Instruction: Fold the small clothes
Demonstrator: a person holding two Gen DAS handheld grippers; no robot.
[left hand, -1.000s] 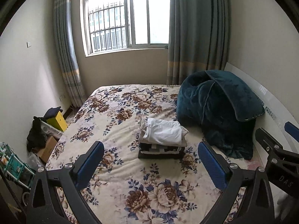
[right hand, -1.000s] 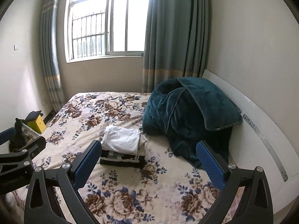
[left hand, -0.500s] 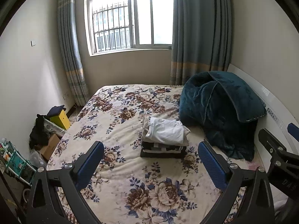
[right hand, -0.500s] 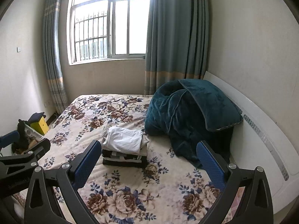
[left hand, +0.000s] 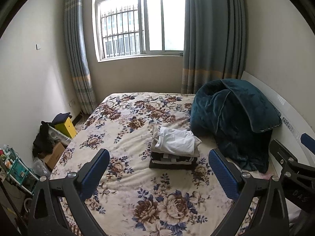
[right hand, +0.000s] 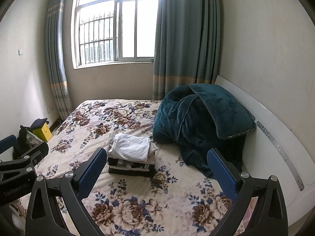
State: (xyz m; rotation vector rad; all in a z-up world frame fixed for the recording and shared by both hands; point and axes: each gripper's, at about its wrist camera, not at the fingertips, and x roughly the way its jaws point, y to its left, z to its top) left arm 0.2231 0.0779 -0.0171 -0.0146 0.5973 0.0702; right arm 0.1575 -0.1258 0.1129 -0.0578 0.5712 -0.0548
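A stack of folded small clothes lies on the floral bedspread, a white garment on top, beige and dark striped pieces under it. It also shows in the right wrist view. My left gripper is open and empty, held back above the near part of the bed. My right gripper is open and empty too, beside the left one. Both are well short of the stack. The right gripper's body shows at the left view's right edge.
A bunched teal blanket lies against the white headboard right of the stack. Boxes, a yellow case and dark clothes sit on the floor left of the bed. A window and curtains are behind.
Both grippers have drawn back and risen from the bed; the stack looks farther away and more of the room shows. The clothes have not moved.
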